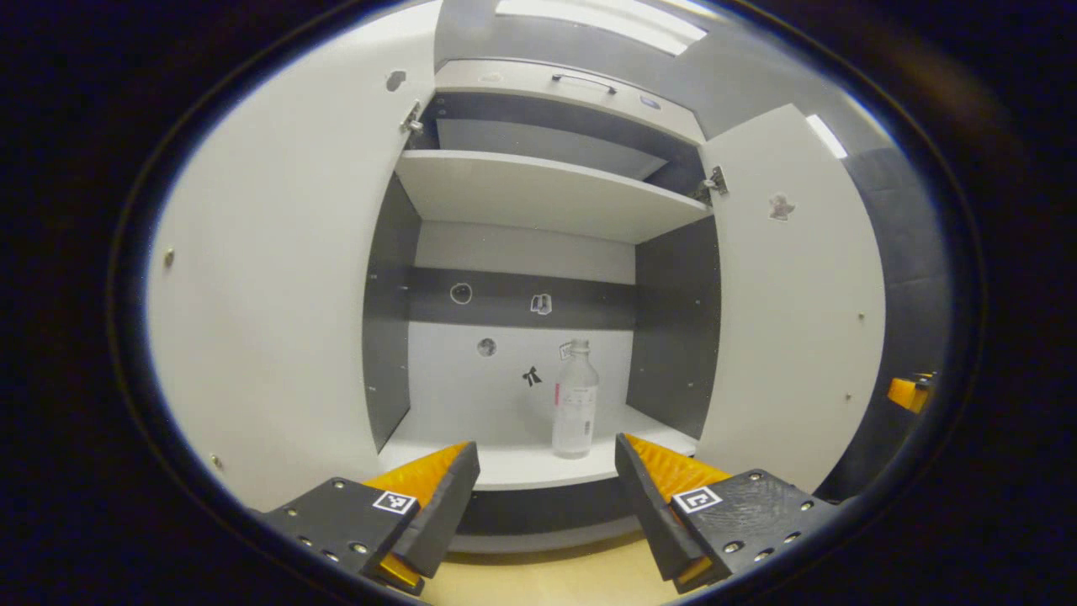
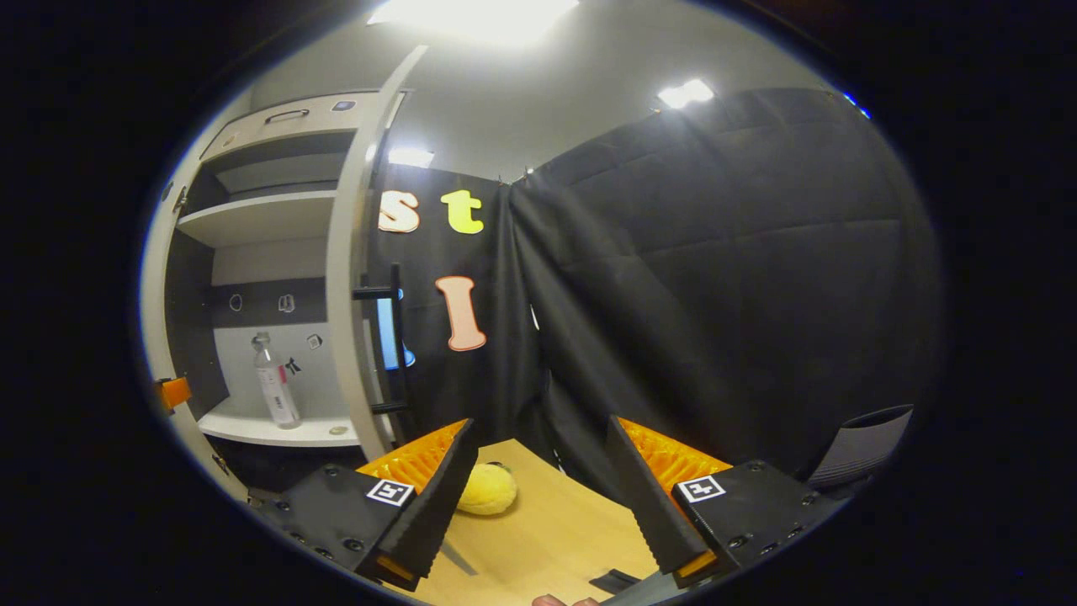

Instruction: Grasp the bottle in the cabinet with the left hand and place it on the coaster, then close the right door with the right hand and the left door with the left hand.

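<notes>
Clear plastic bottle [image 1: 575, 400] stands upright on the cabinet's lower shelf [image 1: 522, 467], toward the right side, well back from the front edge, not yet touched. Both doors swung fully out, left door [image 1: 278, 303] and right door [image 1: 791, 311], so the way in is open. Left hand-held gripper [image 1: 547, 497] is aimed straight into the cabinet, jaws spread wide and empty, bottle framed between them but far off; looks lined up for a reach, grasp not begun.

Right hand-held gripper [image 2: 538, 497] sits off to the right of the cabinet, also wide and empty, pointing at the booth's black cloth over the wooden surface [image 2: 547, 539]. Probably parked there to keep out of the left arm's path until its door turn. In the right gripper view the right door is edge-on with its black handle [image 2: 383, 349] on the outer face. Yellow round object [image 2: 486, 490] lies on the surface near the jaws. Coaster: cannot tell where.
</notes>
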Demonstrator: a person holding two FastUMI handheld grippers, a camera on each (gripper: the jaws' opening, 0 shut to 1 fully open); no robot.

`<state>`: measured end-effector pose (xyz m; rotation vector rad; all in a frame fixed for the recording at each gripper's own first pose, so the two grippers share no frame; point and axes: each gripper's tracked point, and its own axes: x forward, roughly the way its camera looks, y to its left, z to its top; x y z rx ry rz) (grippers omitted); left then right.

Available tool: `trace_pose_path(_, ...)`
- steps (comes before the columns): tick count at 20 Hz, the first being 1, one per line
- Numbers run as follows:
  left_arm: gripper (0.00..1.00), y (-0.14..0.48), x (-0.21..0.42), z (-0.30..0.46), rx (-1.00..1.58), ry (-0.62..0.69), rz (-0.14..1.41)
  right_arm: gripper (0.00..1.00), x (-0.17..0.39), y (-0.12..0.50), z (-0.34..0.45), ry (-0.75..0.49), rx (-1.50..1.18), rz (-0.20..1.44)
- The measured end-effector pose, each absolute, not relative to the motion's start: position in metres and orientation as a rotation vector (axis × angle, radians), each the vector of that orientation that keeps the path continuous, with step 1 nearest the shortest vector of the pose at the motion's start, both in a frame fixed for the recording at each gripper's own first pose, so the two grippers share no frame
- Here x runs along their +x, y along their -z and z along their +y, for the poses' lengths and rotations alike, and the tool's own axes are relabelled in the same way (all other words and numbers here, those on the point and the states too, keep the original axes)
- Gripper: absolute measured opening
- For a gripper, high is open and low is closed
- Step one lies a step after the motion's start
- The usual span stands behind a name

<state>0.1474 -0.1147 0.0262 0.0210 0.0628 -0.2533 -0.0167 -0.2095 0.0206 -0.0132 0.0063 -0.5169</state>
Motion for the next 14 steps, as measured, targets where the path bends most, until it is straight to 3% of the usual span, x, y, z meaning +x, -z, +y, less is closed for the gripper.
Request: trace_pose_path(14,0.94,0.008,0.300,-0.198,0.050,0.299,0.109,0.98,0.025,-0.035,-0.290,0.635,-0.023,-0.059)
